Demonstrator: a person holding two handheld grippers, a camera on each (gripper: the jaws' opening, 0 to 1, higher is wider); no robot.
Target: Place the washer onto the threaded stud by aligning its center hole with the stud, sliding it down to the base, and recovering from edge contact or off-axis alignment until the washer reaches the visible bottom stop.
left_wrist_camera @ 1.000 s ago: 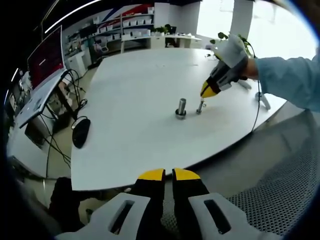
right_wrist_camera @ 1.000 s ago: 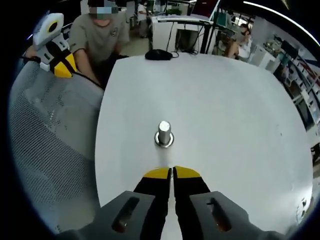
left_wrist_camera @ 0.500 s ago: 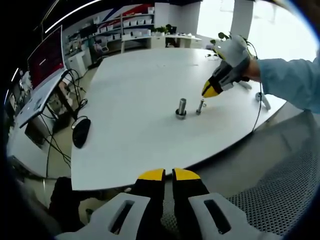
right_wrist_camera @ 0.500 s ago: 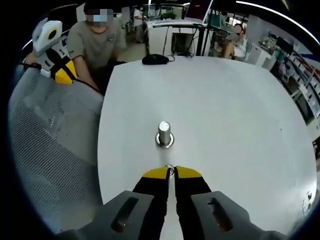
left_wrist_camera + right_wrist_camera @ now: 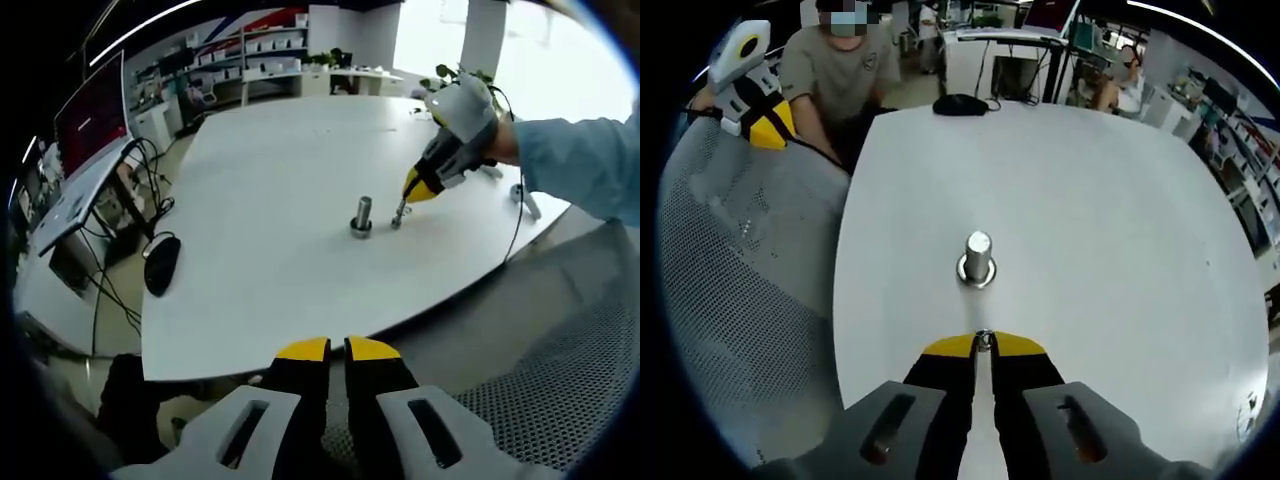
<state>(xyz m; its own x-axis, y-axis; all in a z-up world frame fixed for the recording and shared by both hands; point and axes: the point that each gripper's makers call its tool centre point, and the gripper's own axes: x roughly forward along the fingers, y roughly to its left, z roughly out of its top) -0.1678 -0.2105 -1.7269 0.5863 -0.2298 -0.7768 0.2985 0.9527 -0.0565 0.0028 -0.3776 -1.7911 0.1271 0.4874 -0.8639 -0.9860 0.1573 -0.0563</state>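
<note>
Black left claw (image 5: pixel 336 349) with yellow tips, white housing, same right claw (image 5: pixel 984 345), light-blue sleeve (image 5: pixel 575 160)

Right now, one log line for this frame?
right gripper: shut on washer, short of stud | left gripper: shut, idle | washer: not on stud

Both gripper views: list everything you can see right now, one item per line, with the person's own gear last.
Table: one, white, under everything.
Stud: one, silver, upright on the table, ahead of the right tongs.
Small bolt: one, silver, upright beside the stud, top at the right tongs' tips.
Mouse: one, black, near the table's edge.
Mesh chair: one, grey, beside the table.
Left tongs: yellow tips, black jaws, shut, back from the table.
Right tongs: yellow tips, closed on a small silver piece.
</note>
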